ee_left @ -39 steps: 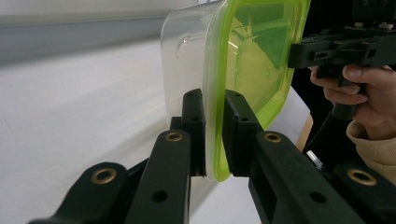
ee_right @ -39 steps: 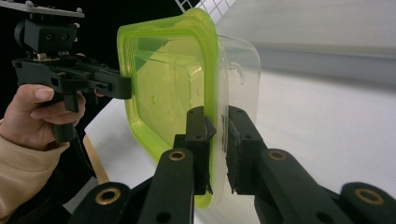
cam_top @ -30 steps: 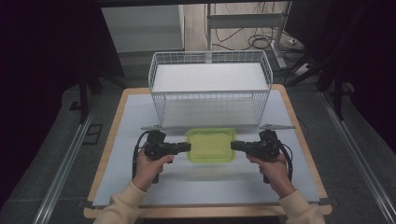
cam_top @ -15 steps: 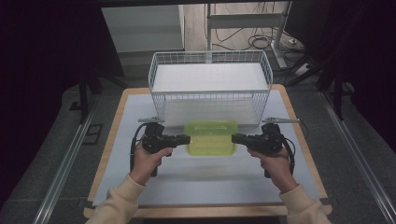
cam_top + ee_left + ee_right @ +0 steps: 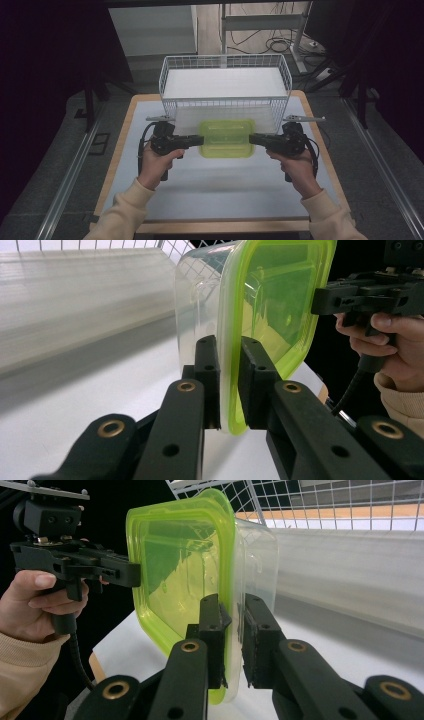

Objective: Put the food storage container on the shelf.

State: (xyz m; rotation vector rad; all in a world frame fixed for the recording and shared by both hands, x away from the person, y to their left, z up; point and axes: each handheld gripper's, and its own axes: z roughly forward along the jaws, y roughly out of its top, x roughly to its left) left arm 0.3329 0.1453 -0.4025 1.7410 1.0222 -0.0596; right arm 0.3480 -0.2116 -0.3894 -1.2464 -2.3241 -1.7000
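Left hand-held gripper (image 5: 201, 141) and right hand-held gripper (image 5: 251, 138) each pinch the green-lidded container (image 5: 226, 138) beside the wire basket (image 5: 225, 107).

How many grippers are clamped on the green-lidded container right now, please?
2. The left gripper pinches the left rim of the green-lidded container, and the right gripper pinches its right rim, in front of the white wire basket.

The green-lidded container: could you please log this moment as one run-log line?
container: off table, near wire basket | left gripper: shut on rim | right gripper: shut on rim
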